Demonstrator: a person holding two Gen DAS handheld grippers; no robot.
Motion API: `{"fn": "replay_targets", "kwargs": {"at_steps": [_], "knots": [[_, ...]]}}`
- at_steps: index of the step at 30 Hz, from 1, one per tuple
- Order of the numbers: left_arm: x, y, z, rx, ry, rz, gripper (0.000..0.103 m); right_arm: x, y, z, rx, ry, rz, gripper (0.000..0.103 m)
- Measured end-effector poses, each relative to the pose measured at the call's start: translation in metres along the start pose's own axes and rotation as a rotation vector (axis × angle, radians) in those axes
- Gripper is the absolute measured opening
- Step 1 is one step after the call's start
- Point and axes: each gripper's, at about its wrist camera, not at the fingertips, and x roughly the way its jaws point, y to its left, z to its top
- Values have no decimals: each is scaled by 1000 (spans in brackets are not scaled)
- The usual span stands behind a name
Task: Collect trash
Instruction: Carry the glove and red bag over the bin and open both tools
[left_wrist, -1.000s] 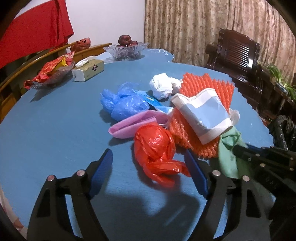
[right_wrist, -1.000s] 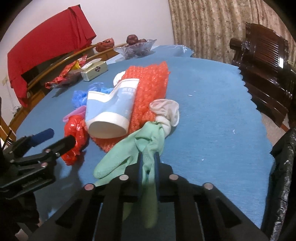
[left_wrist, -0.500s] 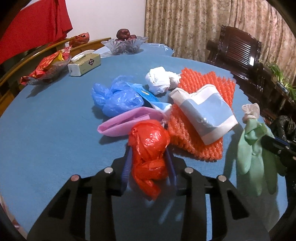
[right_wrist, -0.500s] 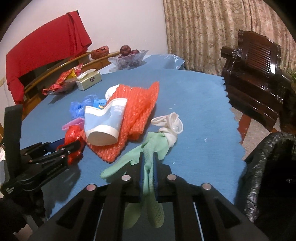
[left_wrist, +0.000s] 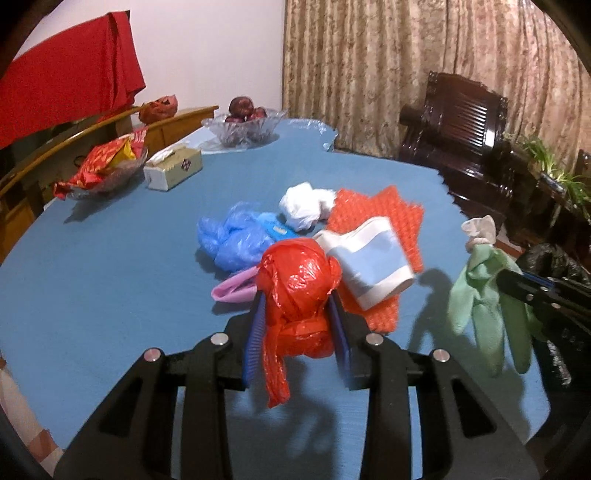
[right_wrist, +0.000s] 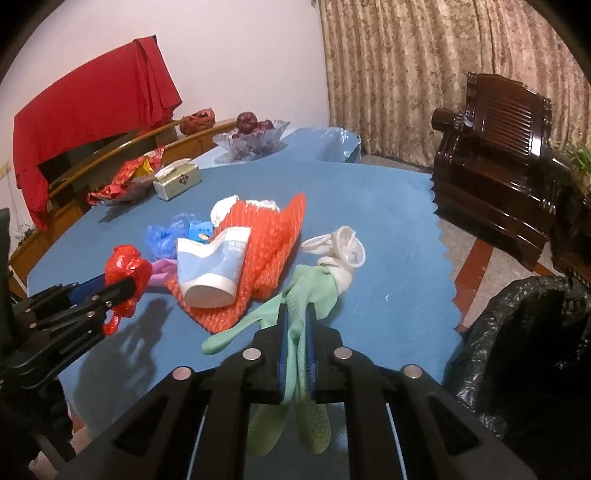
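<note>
My left gripper (left_wrist: 297, 314) is shut on a crumpled red plastic bag (left_wrist: 297, 284) and holds it just above the blue table (left_wrist: 110, 280). That same red bag (right_wrist: 127, 267) shows at the left of the right wrist view, in the left gripper (right_wrist: 129, 286). My right gripper (right_wrist: 295, 325) is shut on a green rubber glove (right_wrist: 306, 295) with a white cuff, which dangles off the table; the glove (left_wrist: 484, 291) hangs at the right in the left wrist view. On the table lie an orange foam net (left_wrist: 373, 221), a blue-and-white paper cup (left_wrist: 369, 266), a blue bag (left_wrist: 231, 236), a white wad (left_wrist: 303, 205) and a pink wrapper (left_wrist: 236, 288).
A black trash bag (right_wrist: 524, 339) gapes beside the table's right edge. At the table's far side stand a glass fruit bowl (left_wrist: 243, 127), a tissue box (left_wrist: 173, 170) and a dish of red snack packets (left_wrist: 105, 170). A dark wooden armchair (right_wrist: 506, 155) stands to the right.
My left gripper closed on the red bag and lifted it off the table. My right gripper rose with the green glove, pulling it clear of the pile toward the black bag.
</note>
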Motion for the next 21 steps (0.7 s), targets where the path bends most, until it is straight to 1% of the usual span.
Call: {"fn": "replay_targets", "kwargs": {"at_steps": [13, 21], "knots": [[-27, -26, 16, 33, -57, -49, 32, -38, -15, 10, 14, -68, -36, 9], [-40, -52, 23, 66, -82, -101, 32, -66, -30, 13, 30, -108, -68, 9]]}}
